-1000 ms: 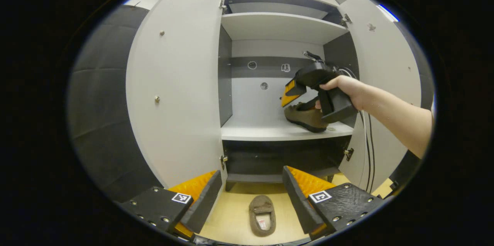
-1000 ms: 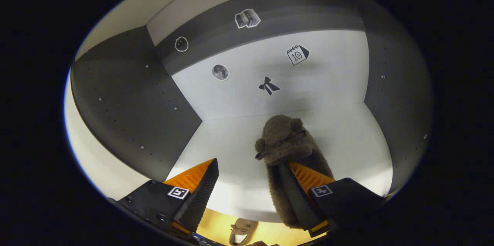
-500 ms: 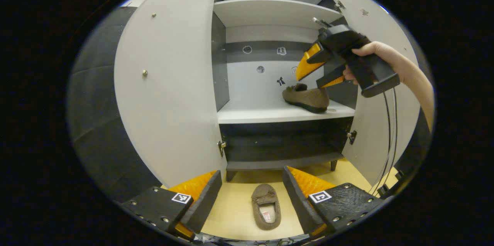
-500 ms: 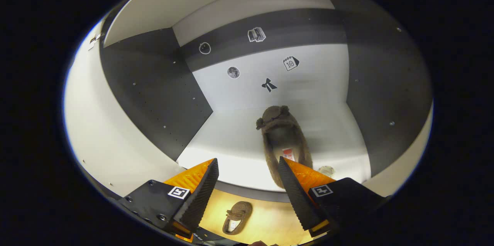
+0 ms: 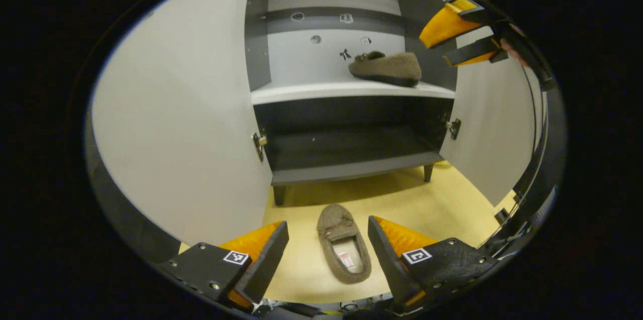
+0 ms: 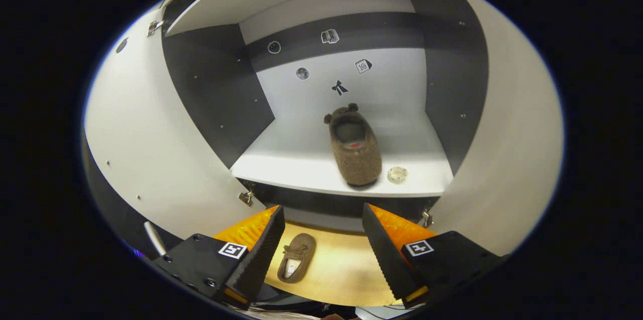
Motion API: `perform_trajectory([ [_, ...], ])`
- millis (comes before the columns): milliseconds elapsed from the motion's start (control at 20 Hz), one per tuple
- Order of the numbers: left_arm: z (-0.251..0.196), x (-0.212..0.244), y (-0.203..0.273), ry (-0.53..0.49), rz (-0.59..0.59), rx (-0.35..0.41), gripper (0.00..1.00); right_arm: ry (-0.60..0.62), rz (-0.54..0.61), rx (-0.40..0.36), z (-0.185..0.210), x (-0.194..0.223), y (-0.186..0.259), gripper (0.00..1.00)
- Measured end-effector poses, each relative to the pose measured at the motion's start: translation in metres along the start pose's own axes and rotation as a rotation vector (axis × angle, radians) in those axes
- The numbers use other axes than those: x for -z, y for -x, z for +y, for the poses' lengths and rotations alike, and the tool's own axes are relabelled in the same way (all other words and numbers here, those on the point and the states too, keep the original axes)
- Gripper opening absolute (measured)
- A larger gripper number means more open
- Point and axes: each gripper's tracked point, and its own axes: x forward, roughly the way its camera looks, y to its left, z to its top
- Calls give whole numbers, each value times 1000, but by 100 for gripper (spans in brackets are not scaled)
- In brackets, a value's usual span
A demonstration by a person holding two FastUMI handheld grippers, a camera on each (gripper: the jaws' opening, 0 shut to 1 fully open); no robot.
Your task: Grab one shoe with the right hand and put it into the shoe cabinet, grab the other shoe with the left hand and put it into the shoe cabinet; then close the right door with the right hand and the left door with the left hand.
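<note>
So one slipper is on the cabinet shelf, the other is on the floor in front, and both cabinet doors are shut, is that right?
Not quite: both doors, the left door and the right door, stand open, as the left gripper view shows. One slipper is on the shelf; the other slipper lies on the floor.

The right gripper (image 5: 464, 33), which a second ago stands over the brown shoe on the shelf (image 5: 388, 67) with one finger inside it, is now withdrawn up and to the right, clear of the shoe (image 6: 354, 145), jaws apart. The left gripper (image 5: 326, 259) is lower and closer to the shoe on the floor (image 5: 344, 249), which now lies between its spread fingers in the left gripper view.
</note>
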Motion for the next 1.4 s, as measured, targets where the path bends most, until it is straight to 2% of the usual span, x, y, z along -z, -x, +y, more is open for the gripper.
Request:
perform_trajectory([
  [200, 1, 35, -18, -84, 108, 41, 94, -36, -2, 6, 9, 34, 27, 98],
  [350, -3, 58, -31, -127, 173, 60, 94, -109, -2, -7, 15, 63, 46, 99],
  [600, 2, 45, -32, -67, 260, 112, 94, -169, -1, 50, 14, 111, 71, 98],
  [650, 1, 42, -32, -62, 268, 134, 97, -181, 2, 55, 15, 120, 74, 98],
  [750, 6, 36, -31, -85, 273, 145, 94, -191, -3, 73, 19, 135, 85, 99],
  [1000, 0, 30, -42, -182, 274, 117, 94, -217, -38, 146, 17, 163, 108, 99],
  [1150, -14, 31, -44, -171, 290, 184, 94, -308, -126, 240, -5, 172, 130, 99],
  [1200, -20, 35, -50, -161, 289, 195, 100, -321, -151, 294, -18, 177, 137, 98],
  [1250, -22, 38, -53, -160, 296, 184, 77, -332, -169, 352, -33, 189, 148, 99],
  [1300, -22, 40, -53, -164, 298, 179, 59, -349, -178, 397, -43, 196, 159, 99],
  [1350, -22, 39, -54, -167, 302, 177, 65, -376, -182, 428, -52, 201, 169, 99],
  [1400, -18, 39, -59, -177, 302, 162, 58, -409, -191, 459, -60, 206, 177, 99],
])
